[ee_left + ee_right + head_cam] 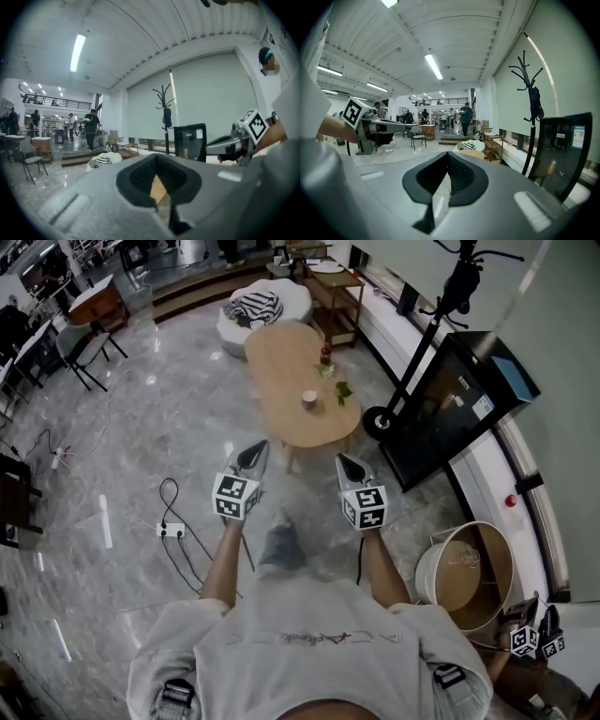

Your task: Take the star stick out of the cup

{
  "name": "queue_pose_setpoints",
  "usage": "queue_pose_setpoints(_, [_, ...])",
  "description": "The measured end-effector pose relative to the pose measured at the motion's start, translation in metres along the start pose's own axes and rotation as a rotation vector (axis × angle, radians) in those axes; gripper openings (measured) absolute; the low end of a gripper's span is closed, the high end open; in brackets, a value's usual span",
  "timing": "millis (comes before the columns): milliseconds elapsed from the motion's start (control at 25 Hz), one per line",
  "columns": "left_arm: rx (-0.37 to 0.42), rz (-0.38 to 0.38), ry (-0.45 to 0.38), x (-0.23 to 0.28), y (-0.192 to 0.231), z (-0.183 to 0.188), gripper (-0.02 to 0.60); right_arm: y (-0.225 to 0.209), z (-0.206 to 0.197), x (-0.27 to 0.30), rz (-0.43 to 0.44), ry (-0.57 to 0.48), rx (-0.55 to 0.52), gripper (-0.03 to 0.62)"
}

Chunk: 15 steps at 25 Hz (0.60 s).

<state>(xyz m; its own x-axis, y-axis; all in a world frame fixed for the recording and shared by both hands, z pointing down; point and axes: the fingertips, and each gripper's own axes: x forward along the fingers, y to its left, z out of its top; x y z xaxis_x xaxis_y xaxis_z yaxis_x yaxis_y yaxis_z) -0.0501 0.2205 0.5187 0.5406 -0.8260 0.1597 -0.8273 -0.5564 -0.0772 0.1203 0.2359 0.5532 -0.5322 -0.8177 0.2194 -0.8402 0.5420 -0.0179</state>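
- Left gripper (254, 450): jaws together, nothing between them. It is held in the air in front of the person, tip toward the table (281, 357).
- Right gripper (346, 464): the same, jaws together and empty, just beside the left one, not touching it.
- Cup (308, 399): small and pinkish, stands upright on the near part of the oval wooden table, well apart from both grippers. A green item (343, 391) lies beside it, and a bottle (325, 354) stands further back.
- Star stick: too small to see from here. By the task it is inside the cup, so approx. at the same place.
- Axis (my judgement): if it stands in the cup, the long axis is prob. near upright or leaning on the rim, star end up. I cannot confirm the lean direction.
- Handling (judgement): prob. light, thin and rather stiff, so a soft pinch is enough. The star end may be fragile.
- Where to hold: on the bare shaft just above the rim, not on the star.
- Risk: the cup looks light and may tip or lift w/ the stick, so pull along the stick's axis, maybe w/ the other gripper steadying the cup.
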Motion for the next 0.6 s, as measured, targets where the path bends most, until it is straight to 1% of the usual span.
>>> queue_pose_setpoints(280, [-0.010,-0.020,0.007,0.045,0.036,-0.002,0.002,-0.023,0.007,0.051,-0.005,0.014,-0.004,0.005])
queue_pose_setpoints(600, [-0.015,-0.035,-0.012,0.093,0.092,0.017,0.002,-0.043,0.031,0.117,-0.012,0.018,-0.005,0.005])
